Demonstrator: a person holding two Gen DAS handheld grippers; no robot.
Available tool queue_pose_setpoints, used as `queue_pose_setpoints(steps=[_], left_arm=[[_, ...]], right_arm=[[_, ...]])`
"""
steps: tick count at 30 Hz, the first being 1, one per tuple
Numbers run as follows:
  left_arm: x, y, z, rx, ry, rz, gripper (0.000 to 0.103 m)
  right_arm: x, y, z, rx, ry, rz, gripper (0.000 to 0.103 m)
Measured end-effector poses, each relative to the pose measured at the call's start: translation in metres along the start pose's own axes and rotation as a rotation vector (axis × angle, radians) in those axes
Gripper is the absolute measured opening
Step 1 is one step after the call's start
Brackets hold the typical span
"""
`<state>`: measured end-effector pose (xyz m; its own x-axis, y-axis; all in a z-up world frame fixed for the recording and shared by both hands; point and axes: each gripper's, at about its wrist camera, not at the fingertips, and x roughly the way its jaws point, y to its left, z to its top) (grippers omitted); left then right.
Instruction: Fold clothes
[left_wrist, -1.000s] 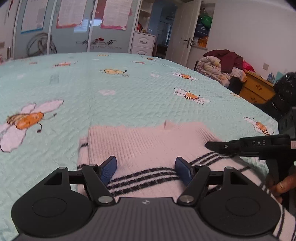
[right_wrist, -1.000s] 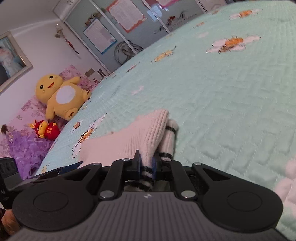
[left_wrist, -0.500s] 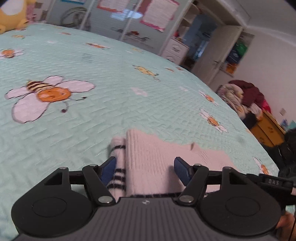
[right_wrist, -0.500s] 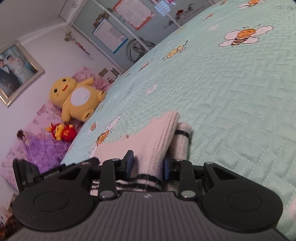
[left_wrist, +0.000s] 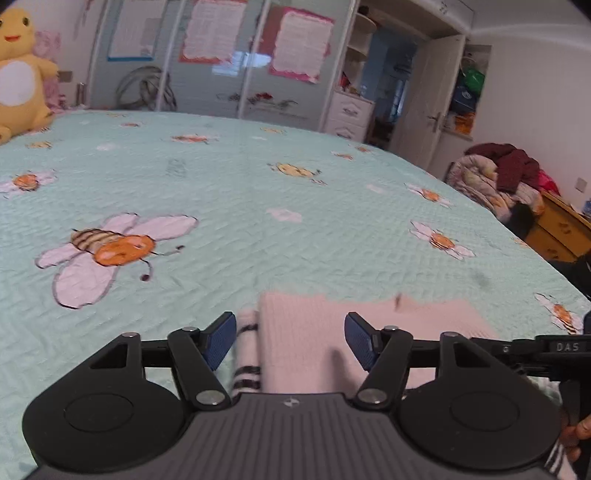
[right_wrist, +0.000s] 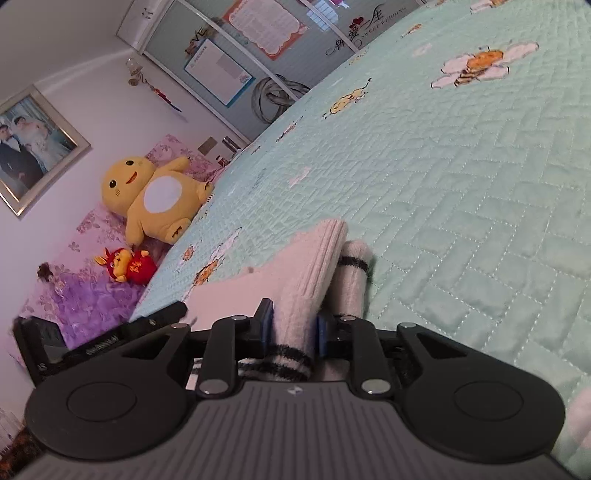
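My left gripper (left_wrist: 290, 339) stood with its jaws spread wide and nothing between the blue pads (left_wrist: 221, 339). The sweater (left_wrist: 332, 339), pale pink knit with black stripes, lay folded on the quilt (left_wrist: 258, 206) right under and just ahead of those jaws. Its ribbed edge ran across in front of the pads, and a rolled striped part (left_wrist: 246, 350) sat just inside my left pad, not touching it as far as I could tell. The far edge of the fold ended a little way beyond the fingertips. To the right of my left jaws, the black body of my other gripper crossed low in that view, with part of a hand (left_wrist: 578, 434) at the frame's edge.

My right gripper (right_wrist: 293, 326) had its jaws narrowed around a thick fold of the sweater (right_wrist: 303, 280). The cloth filled the gap between the pads, with both pressed against it, so I took it as gripped. Two black stripes showed on the knit just behind the pads. A striped cuff (right_wrist: 352, 273) lay just right of the held fold, beside my right pad and resting on the quilt. The rest of the sweater spread flat to the left of my jaws.

Far ahead and left of the right jaws sat a yellow plush (right_wrist: 151, 199) and a small red toy (right_wrist: 125, 264) near a purple cover (right_wrist: 88, 291).
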<state>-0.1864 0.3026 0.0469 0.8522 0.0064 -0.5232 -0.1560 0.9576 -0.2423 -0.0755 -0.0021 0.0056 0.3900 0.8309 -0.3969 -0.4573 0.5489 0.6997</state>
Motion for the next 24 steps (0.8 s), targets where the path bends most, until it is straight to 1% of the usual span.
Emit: queue_pose_setpoints(steps=[1,2,5,7,9,10,11,12,13,15,17,19,20,21,23,24], left_arm=[[0.004,0.001,0.001,-0.009,0.015,-0.018,0.047],[0.008,0.003,0.001,-0.015,0.030,-0.030,0.044],[0.018,0.010,-0.002,-0.043,0.066,-0.057,0.044],[0.019,0.012,-0.002,-0.062,0.073,-0.066,0.047],[0.019,0.011,-0.001,-0.057,0.076,-0.078,0.048],[0.019,0.009,-0.001,-0.046,0.076,-0.083,0.045],[0.018,0.008,0.000,-0.042,0.073,-0.073,0.028],[0.016,0.007,0.000,-0.041,0.069,-0.058,0.021],[0.014,0.006,0.000,-0.039,0.064,-0.042,0.019],[0.010,0.004,0.001,-0.036,0.056,-0.012,0.020],[0.006,0.001,0.002,-0.033,0.048,0.019,0.029],[0.002,-0.001,0.003,-0.029,0.039,0.050,0.033],[0.000,-0.002,0.004,-0.028,0.035,0.065,0.038],[-0.002,-0.003,0.004,-0.026,0.031,0.080,0.041],[-0.007,-0.005,0.005,-0.023,0.022,0.111,0.040],[-0.014,-0.010,0.008,-0.013,-0.008,0.143,0.039]], right_arm=[[0.000,0.001,0.000,-0.004,0.000,-0.005,0.025],[0.000,0.002,0.000,-0.001,-0.002,-0.006,0.024],[0.001,0.006,0.000,-0.014,-0.006,-0.013,0.021],[0.001,0.007,-0.002,-0.031,-0.008,-0.016,0.020],[0.002,0.005,-0.001,-0.033,-0.003,-0.014,0.020],[0.003,0.004,-0.001,-0.034,-0.001,-0.013,0.021],[0.004,0.004,-0.001,-0.033,0.000,-0.011,0.021],[0.005,0.004,0.000,-0.035,0.000,-0.010,0.021],[0.005,0.005,0.000,-0.046,0.000,-0.012,0.020],[0.004,0.007,-0.001,-0.060,-0.004,-0.018,0.019],[0.004,0.006,-0.002,-0.056,-0.002,-0.017,0.019],[0.004,0.002,-0.003,-0.039,0.003,-0.018,0.020],[0.002,0.002,-0.003,-0.033,0.006,-0.021,0.021],[0.000,0.001,-0.003,-0.027,0.008,-0.025,0.023],[-0.007,0.004,-0.002,-0.018,0.003,-0.051,0.026],[-0.012,0.007,-0.002,-0.014,-0.002,-0.070,0.026]])
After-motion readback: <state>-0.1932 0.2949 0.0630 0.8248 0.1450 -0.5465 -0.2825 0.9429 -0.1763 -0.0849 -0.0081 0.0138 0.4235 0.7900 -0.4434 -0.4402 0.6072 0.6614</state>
